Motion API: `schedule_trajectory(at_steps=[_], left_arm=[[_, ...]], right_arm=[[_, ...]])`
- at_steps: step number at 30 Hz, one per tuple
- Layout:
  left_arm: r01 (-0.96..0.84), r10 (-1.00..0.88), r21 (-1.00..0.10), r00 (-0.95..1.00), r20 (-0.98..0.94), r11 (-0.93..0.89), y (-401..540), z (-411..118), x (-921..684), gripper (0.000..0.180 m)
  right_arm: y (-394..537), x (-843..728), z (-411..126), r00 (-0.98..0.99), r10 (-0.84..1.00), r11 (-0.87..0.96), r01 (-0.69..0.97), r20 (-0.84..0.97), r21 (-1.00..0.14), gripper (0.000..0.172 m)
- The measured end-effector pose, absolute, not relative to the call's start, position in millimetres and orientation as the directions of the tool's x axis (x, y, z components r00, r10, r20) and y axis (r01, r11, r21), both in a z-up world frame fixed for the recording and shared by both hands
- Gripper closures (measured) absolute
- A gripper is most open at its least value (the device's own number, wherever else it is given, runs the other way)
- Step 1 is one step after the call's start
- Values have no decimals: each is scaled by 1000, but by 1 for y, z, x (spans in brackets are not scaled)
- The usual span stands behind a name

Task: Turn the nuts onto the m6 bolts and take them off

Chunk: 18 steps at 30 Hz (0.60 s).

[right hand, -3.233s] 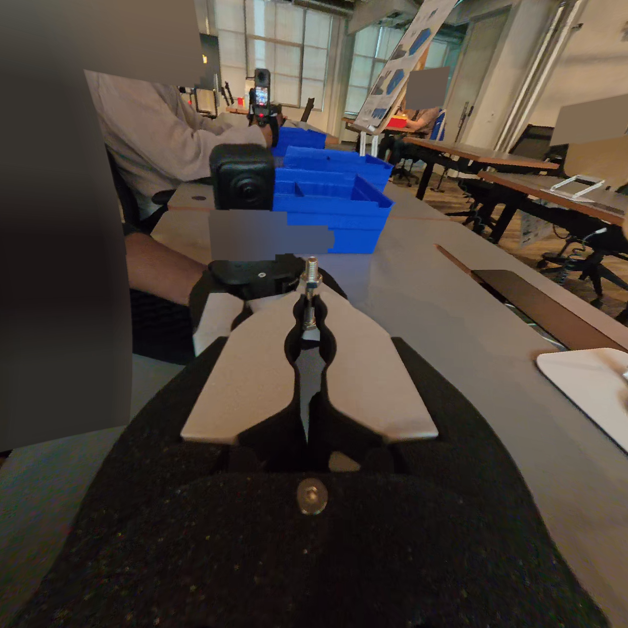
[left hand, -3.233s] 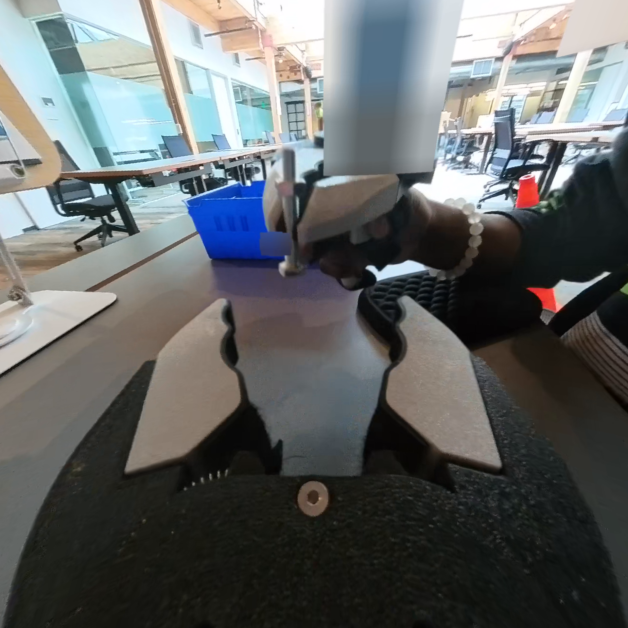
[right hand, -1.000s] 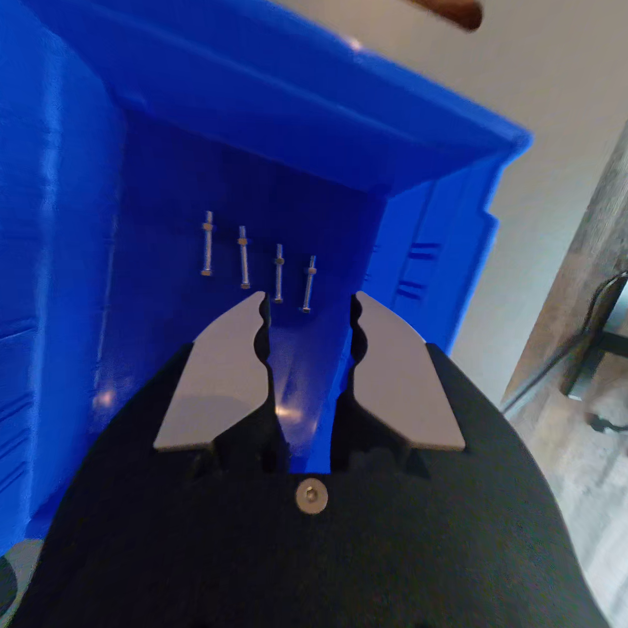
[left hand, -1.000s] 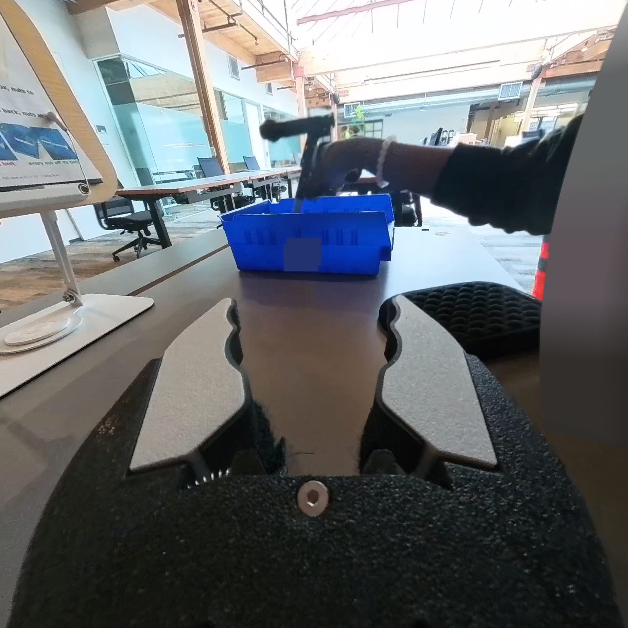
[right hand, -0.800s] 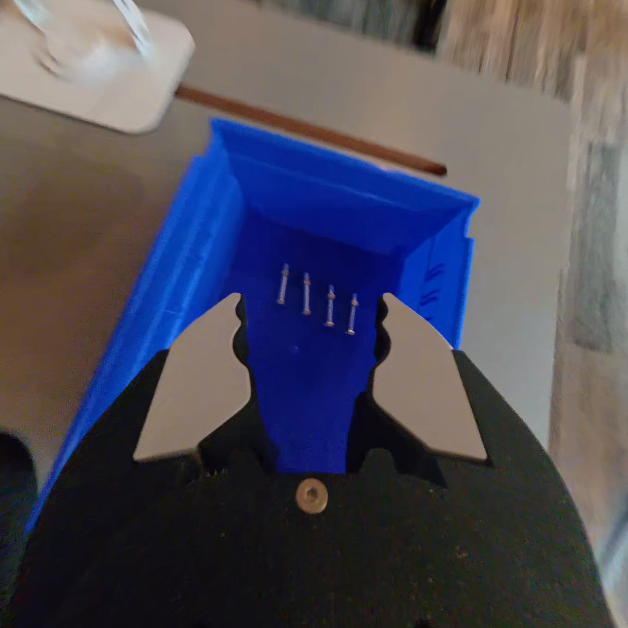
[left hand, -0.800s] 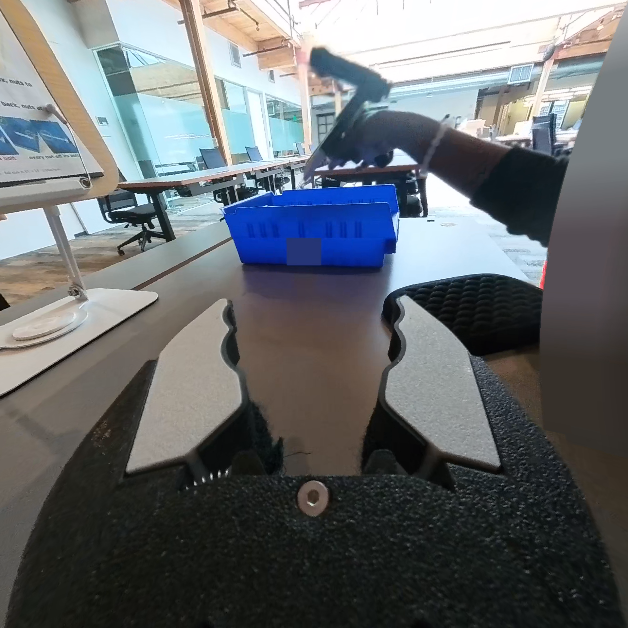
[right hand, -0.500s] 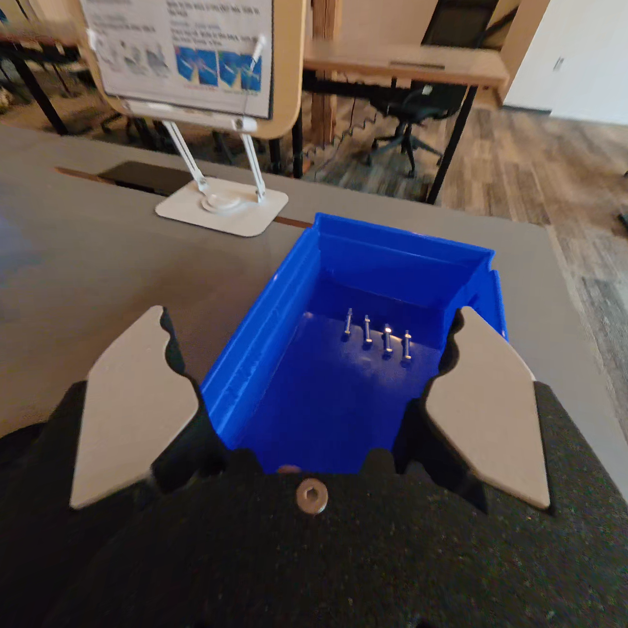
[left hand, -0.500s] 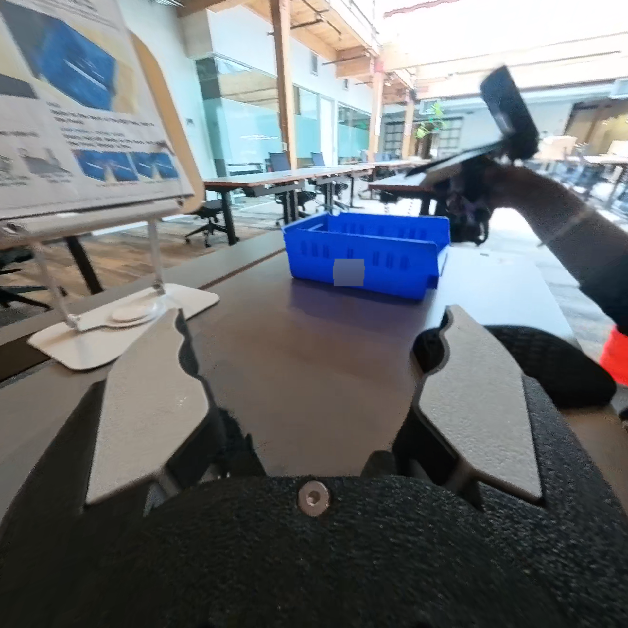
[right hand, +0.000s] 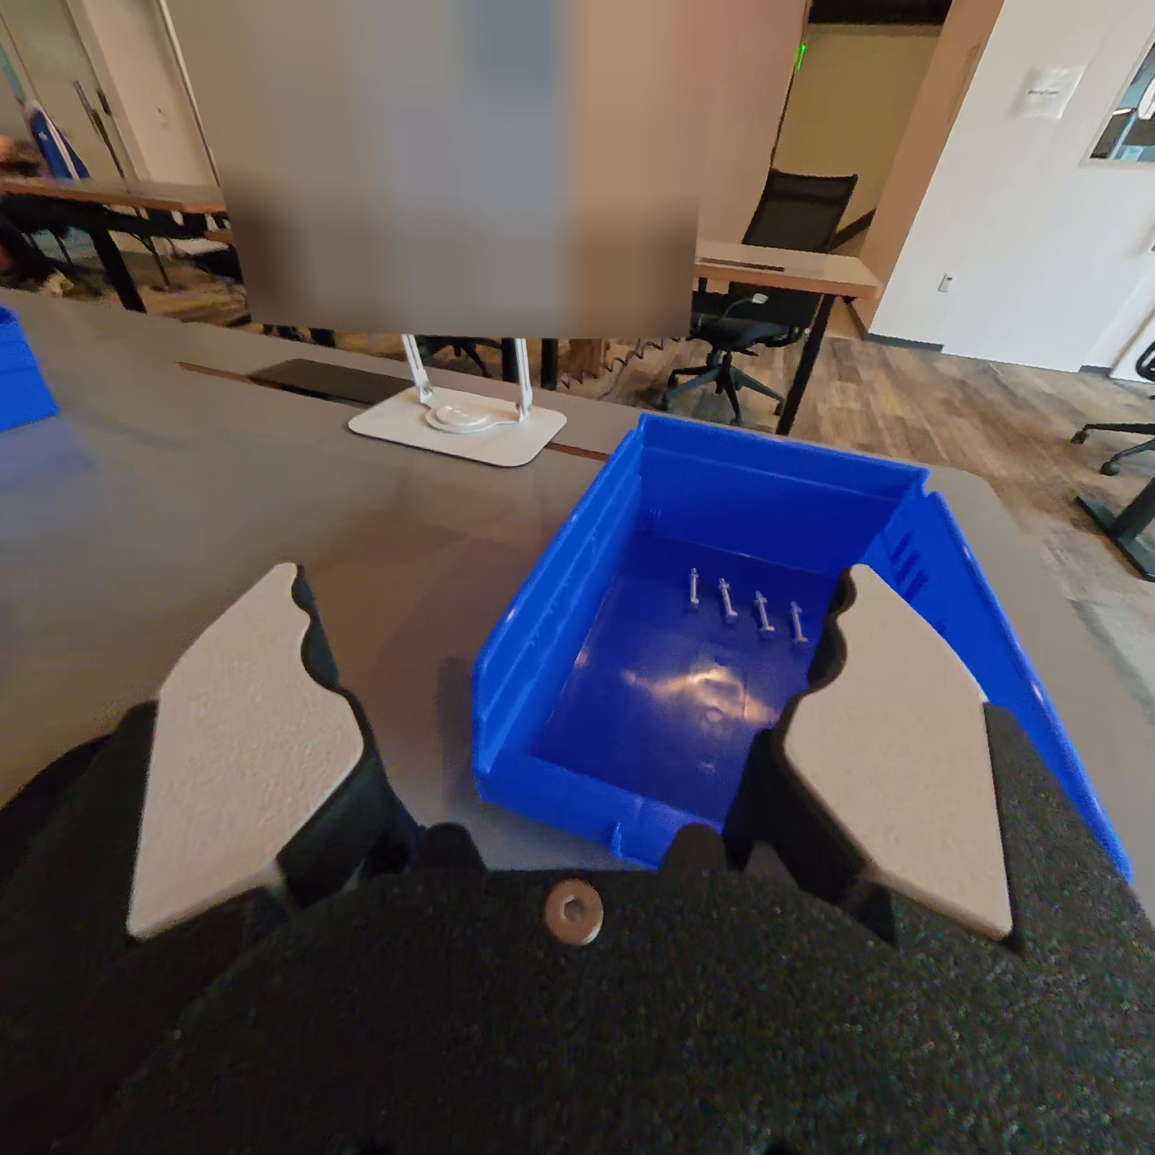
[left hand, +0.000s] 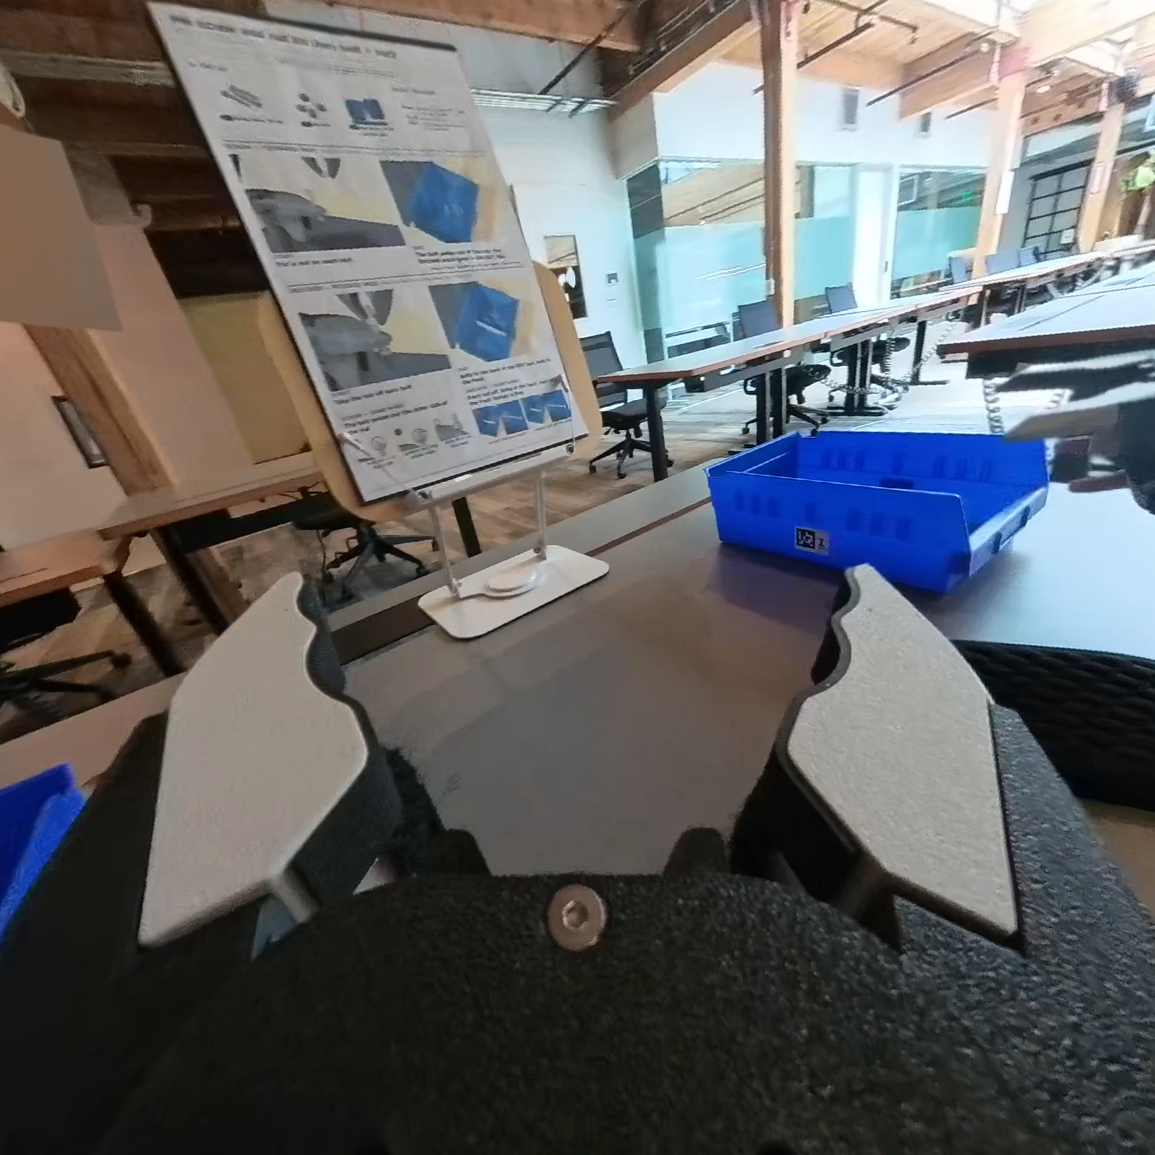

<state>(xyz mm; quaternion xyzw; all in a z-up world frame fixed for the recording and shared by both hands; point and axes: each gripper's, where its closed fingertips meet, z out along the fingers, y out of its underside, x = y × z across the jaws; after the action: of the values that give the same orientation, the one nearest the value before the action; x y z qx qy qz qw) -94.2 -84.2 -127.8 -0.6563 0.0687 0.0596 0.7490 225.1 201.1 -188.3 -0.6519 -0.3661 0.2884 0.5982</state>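
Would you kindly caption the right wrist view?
Open right gripper above blue plastic bin holding four small metal bolts.

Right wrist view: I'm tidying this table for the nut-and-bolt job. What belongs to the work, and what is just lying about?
Belongs to the job:
- four bolts with nuts on
- blue bin holding them
- both open hand-held grippers

Just lying about:
- white stand base
- second blue bin, far left

A blue bin [right hand: 562, 625] is seen on the grey table [right hand: 250, 531], toward its right edge. Four bolts [right hand: 744, 605] with nuts threaded on are laid side by side near the bin's far wall. The right gripper [right hand: 572, 600] is held wide open above the bin's near end, with nothing gripped. A white stand base [right hand: 487, 437] is set at the table's far edge.
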Motion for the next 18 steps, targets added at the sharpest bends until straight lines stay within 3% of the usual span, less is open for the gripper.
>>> schedule_trajectory(at_steps=[7,13,18], left_arm=[[-138,207,-983,972,-110,123,-135,-138,-126,36],[-147,485,-988,862,-150,-44,-172,-180,-192,46],[-117,570,-988,807,-156,-103,-189,-203,-227,56]], right_arm=[[192,214,-224,632,757,-62,321,165,-945,26],[193,202,-251,667,722,-126,389,184,-913,31],[197,196,-258,670,707,-113,423,226,-899,60]])
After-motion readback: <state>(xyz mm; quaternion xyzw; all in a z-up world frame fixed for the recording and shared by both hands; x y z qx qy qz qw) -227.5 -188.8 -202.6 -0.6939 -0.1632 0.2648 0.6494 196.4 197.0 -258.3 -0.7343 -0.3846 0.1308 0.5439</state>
